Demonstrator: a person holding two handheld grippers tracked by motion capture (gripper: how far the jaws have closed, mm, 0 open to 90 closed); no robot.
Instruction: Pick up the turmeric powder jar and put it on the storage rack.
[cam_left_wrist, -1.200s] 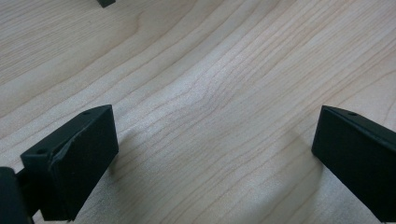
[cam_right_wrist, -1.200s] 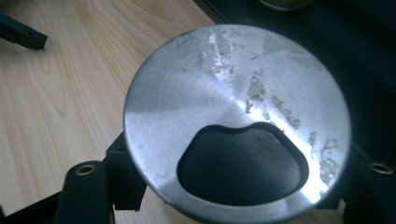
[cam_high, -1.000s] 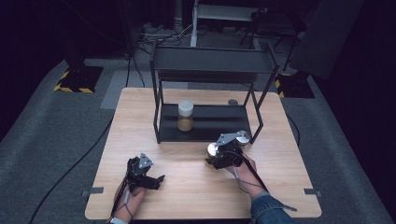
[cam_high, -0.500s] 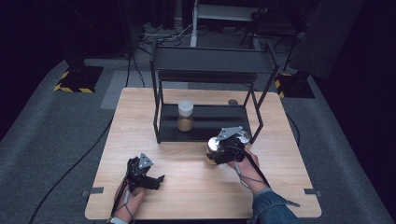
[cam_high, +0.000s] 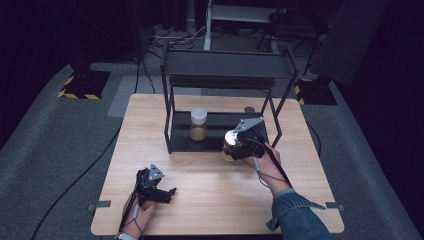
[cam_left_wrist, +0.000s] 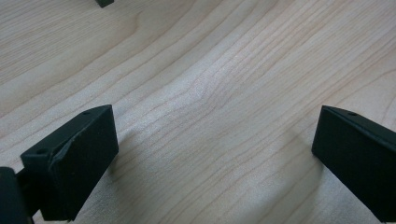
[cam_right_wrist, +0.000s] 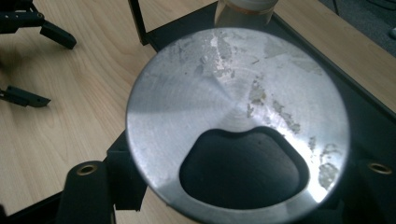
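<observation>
At the front edge of the rack's lower shelf (cam_high: 215, 141), I had the right tool (cam_high: 235, 146) clamped on a glass jar with a silver metal lid (cam_high: 230, 144), carried clear of the tabletop (cam_high: 210, 200) and level with that shelf. From the right gripper view, the jar's scuffed lid (cam_right_wrist: 243, 93) sat between the jaws, and beyond it stood the other jar (cam_right_wrist: 244, 11) on the black shelf. That second jar (cam_high: 198, 124), white-capped and partly filled with something brownish, stood toward the left half of the shelf, well apart from the one I held.

My left tool (cam_high: 167, 192) rested low over the near left of the tabletop, jaws wide apart with bare wood between them (cam_left_wrist: 210, 121); it played no part.

I judged the step in hand to be the carry: jar gripped and lifted, not yet set on the rack (cam_high: 227, 65). The next move called for easing it forward under the top shelf, between the front posts, keeping it upright and clear of the right post (cam_high: 276, 117), then lowering it flat onto the shelf's open right half before letting the jaws part.
</observation>
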